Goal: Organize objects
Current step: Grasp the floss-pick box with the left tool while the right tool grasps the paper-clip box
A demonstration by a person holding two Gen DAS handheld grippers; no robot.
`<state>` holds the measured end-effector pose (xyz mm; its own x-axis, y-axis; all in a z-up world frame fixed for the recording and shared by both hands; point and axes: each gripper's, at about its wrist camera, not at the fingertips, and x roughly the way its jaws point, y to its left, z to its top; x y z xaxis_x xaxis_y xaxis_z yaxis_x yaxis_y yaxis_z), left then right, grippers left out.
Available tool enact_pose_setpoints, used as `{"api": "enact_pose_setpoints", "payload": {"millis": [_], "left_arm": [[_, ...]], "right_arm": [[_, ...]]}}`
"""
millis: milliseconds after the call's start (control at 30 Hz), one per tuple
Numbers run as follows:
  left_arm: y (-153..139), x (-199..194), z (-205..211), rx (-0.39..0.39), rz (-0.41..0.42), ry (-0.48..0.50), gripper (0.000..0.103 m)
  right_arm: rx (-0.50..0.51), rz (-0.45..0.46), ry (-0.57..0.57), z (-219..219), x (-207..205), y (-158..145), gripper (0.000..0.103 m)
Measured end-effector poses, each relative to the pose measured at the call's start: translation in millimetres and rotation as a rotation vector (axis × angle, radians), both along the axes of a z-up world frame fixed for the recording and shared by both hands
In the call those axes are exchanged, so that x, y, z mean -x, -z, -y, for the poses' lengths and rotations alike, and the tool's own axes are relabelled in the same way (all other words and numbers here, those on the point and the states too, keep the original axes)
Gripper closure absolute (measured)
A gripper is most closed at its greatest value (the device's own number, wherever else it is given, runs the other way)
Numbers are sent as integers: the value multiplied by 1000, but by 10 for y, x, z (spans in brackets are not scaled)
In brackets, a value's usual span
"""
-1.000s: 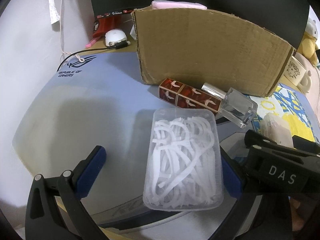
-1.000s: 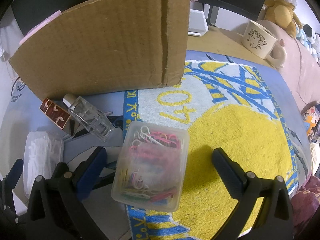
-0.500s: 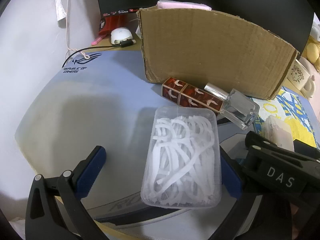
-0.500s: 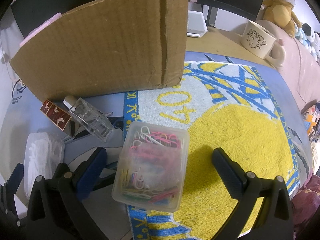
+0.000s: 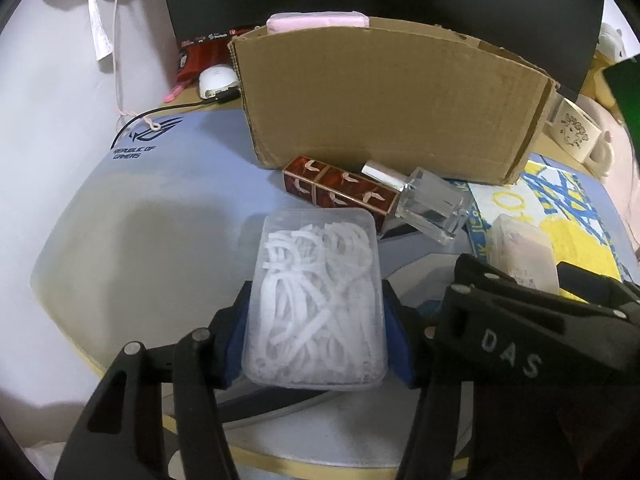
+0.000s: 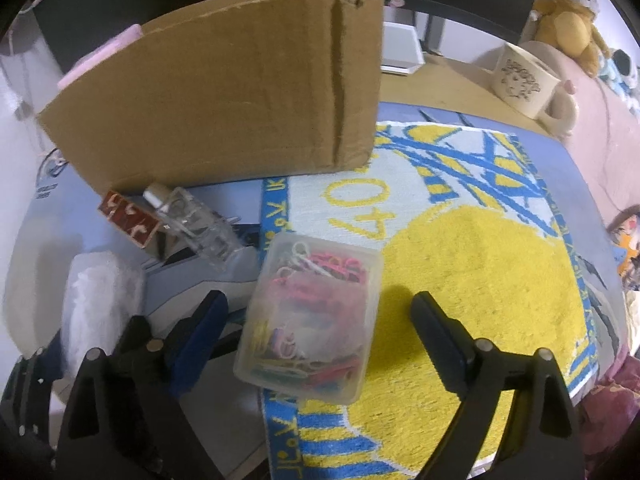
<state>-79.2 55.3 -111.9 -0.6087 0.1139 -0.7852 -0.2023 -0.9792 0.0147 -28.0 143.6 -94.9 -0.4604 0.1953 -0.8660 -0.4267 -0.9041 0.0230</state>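
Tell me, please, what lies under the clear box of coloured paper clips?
The box of paper clips rests on the yellow and blue towel, near its edge. What lies beneath the towel there is covered.

The left tongs [image 5: 316, 332] have just been closing, and their blue pads now press both long sides of a clear floss-pick box [image 5: 318, 300] (white picks inside) on the table [image 5: 120, 240]. Beyond it lie a red patterned box [image 5: 340, 190] and a glass bottle [image 5: 430, 206], with a cardboard box [image 5: 392, 100] farther back.
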Motion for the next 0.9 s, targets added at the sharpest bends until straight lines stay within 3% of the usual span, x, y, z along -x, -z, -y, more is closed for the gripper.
{"api": "enact_pose_setpoints", "payload": {"millis": [100,167,467,667,900], "left_arm": [[-3,33,20,-11,10,-7,46],[2,40,32,-6,6,-18,46],[-4,58,99,43,-17,-74,46],[7,118,177,-21,9,-84,46],[3,106,193,-18,6,-95,46]], "right_arm": [[1,-16,-27,50,-40,-58,6],[9,-17,-50,46,-52,-64,16],[27,-22,-46,47,-49,-79,37],[43,-27,-74,-1,-51,-77,40],[24,-34,-110,-44,-65,-85,41]]}}
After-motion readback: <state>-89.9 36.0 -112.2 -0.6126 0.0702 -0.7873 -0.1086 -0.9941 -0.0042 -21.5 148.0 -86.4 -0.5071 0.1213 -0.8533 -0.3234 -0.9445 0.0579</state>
